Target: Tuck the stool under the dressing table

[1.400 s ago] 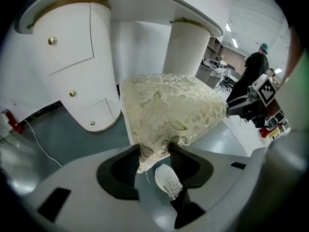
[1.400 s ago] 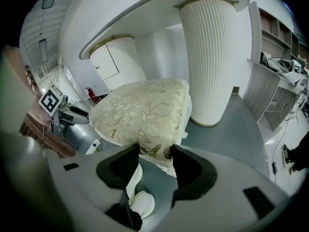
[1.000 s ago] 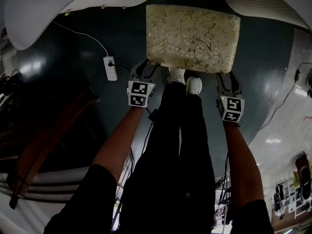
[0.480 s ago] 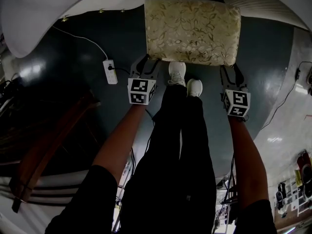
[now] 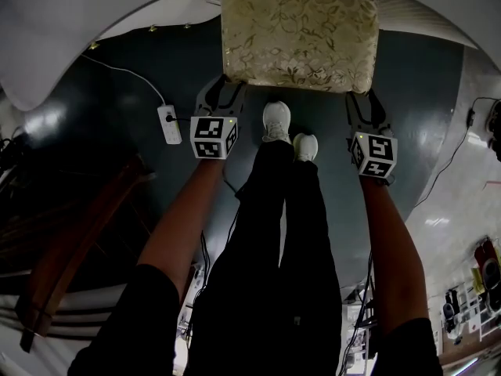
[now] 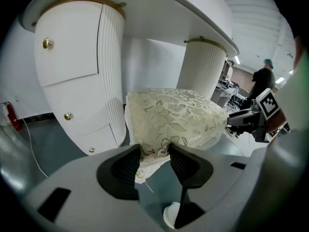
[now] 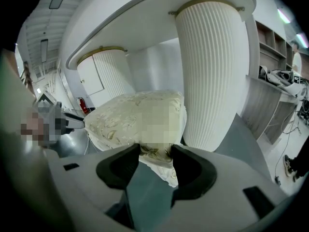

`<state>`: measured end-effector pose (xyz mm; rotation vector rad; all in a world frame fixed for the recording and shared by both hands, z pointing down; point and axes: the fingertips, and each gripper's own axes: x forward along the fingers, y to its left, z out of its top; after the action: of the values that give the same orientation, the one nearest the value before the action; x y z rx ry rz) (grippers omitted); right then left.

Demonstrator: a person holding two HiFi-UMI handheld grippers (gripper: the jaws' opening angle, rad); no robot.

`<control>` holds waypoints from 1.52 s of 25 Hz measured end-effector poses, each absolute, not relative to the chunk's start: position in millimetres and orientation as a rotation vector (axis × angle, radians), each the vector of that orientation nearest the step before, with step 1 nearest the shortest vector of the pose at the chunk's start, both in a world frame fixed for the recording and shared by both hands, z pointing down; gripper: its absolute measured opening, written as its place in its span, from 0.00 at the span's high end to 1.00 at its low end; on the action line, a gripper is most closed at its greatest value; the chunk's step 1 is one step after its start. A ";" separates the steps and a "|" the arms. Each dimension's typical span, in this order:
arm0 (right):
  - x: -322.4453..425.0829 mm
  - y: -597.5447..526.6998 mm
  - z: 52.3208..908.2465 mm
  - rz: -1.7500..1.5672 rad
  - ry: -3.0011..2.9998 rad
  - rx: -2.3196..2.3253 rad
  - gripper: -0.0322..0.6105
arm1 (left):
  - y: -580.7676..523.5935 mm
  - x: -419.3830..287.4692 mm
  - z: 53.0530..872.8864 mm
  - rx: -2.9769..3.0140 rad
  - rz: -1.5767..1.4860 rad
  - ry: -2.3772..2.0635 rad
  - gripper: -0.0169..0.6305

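The stool wears pale gold fabric patterned with leaves and flowers, the dressing table is white with ribbed pedestals and brass-coloured knobs, and the floor seems a dark blue-grey, though dim light leaves that uncertain.

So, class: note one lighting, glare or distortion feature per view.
Head view: dim, with glare patches on the dark floor and the dressing table edge bowed by the lens. Left gripper view: brightly lit stool, dark rounded corners. Right gripper view: a mosaic patch hides part of the stool.
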<state>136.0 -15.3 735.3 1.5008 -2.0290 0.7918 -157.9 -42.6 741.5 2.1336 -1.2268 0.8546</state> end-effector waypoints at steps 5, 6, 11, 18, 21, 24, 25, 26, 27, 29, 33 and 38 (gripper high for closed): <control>139.4 -16.9 738.9 0.782 -2.028 1.501 0.58 | -39.9 -156.2 742.4 2.135 0.842 -1.237 0.66; 140.2 -16.6 740.0 0.782 -2.027 1.497 0.58 | -39.1 -155.9 742.6 2.134 0.839 -1.240 0.66; 141.8 -20.4 740.2 0.787 -2.042 1.497 0.58 | -38.0 -155.3 742.3 2.132 0.822 -1.250 0.66; 143.5 -21.6 736.3 0.781 -2.050 1.518 0.58 | -37.4 -154.7 741.1 2.149 0.810 -1.245 0.65; 142.4 -22.4 738.5 0.777 -2.051 1.521 0.58 | -37.6 -155.3 741.5 2.157 0.799 -1.249 0.65; 143.5 -22.1 738.4 0.763 -2.061 1.507 0.58 | -37.1 -154.0 741.9 2.165 0.792 -1.242 0.65; 143.5 -21.5 738.3 0.762 -2.066 1.502 0.58 | -37.3 -153.9 742.1 2.168 0.791 -1.242 0.65; 142.9 -20.4 738.3 0.763 -2.070 1.499 0.58 | -37.6 -154.5 742.2 2.170 0.790 -1.247 0.65; 141.8 -18.8 738.5 0.766 -2.074 1.496 0.58 | -38.3 -155.6 742.2 2.170 0.786 -1.257 0.65; 139.5 -15.8 739.3 0.767 -2.084 1.486 0.58 | -40.5 -157.6 742.4 2.161 0.775 -1.281 0.65; 140.5 -14.7 739.2 0.753 -2.090 1.493 0.58 | -42.9 -156.3 741.7 2.171 0.768 -1.272 0.65; 143.0 -22.9 734.7 0.729 -2.079 1.537 0.58 | -38.9 -155.0 738.2 2.187 0.747 -1.267 0.65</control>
<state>143.0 -22.9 734.7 1.5372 -2.0793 0.7290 -155.0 -38.9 738.2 2.1869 -1.2672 0.7473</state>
